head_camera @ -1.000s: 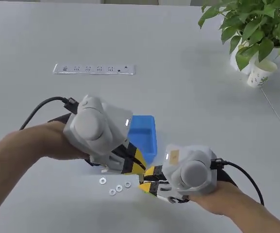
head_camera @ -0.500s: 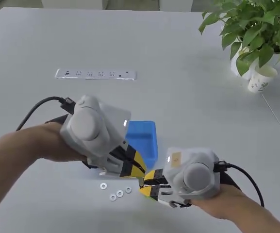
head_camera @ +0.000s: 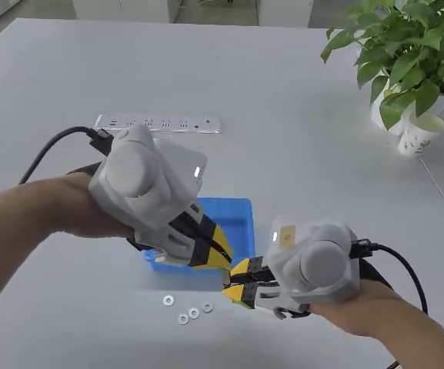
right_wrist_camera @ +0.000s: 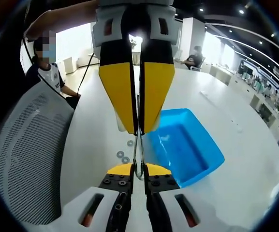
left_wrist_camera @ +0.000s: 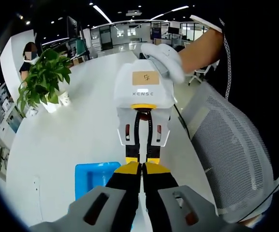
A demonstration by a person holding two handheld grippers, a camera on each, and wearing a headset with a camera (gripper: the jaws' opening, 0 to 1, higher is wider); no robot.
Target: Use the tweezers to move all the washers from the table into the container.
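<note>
Four washers are seen lying on the bench just beside the container, which looks empty, so all is judged undone. The tweezers are clenched by the left claw and the right claw.

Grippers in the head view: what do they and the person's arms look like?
Both are rounded light-grey housings with yellow-tipped black jaws and a small white light, each with a black cable. The right gripper bears a beige square label; the left gripper has none showing. The arms are bare of sleeves.
</note>
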